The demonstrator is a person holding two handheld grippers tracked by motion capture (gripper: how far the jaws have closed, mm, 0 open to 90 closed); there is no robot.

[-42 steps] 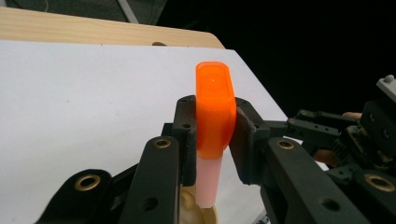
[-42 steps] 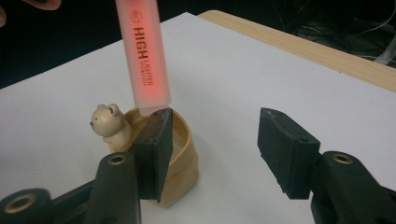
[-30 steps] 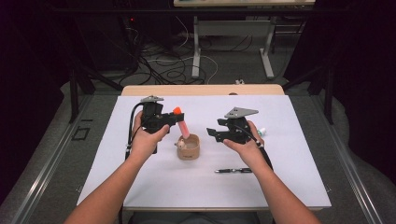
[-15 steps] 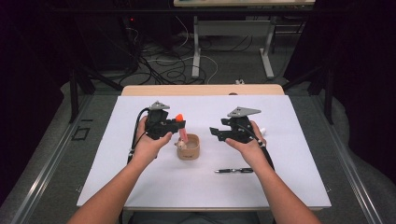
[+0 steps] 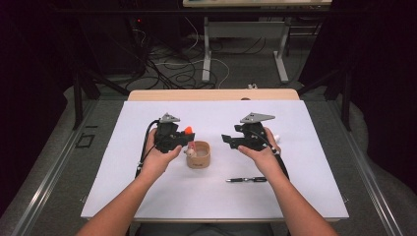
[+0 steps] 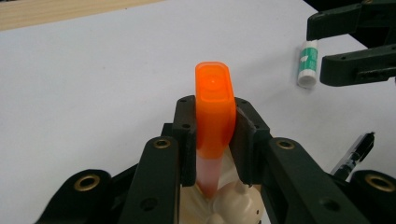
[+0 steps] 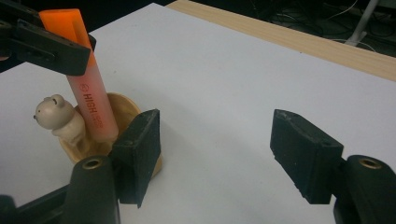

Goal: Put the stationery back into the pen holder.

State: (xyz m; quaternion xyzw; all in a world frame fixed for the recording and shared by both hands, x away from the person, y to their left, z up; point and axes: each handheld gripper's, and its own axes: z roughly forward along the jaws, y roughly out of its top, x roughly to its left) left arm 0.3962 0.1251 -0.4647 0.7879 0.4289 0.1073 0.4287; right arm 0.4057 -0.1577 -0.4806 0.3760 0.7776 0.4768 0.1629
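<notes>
Left gripper view showed the left gripper (image 6: 214,140) clamped on the orange highlighter (image 6: 214,109), its tip inside the wooden cup (image 7: 122,109) beneath the jaws. Best kept upright, clear of the bear figure (image 7: 58,119), and released only once seated. The right gripper (image 7: 224,156), jaws apart and just been opening with nothing between them, waited beside that cup.

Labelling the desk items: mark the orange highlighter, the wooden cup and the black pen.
orange highlighter (image 6: 214,100), left gripper view, on its cap.
wooden cup (image 5: 202,160), high view, on its outer wall.
black pen (image 5: 246,180), high view, on its barrel.

Orange highlighter (image 7: 91,100) stands nearly upright (cap up), its tip seemingly inside the wooden cup (image 7: 122,108).
</notes>
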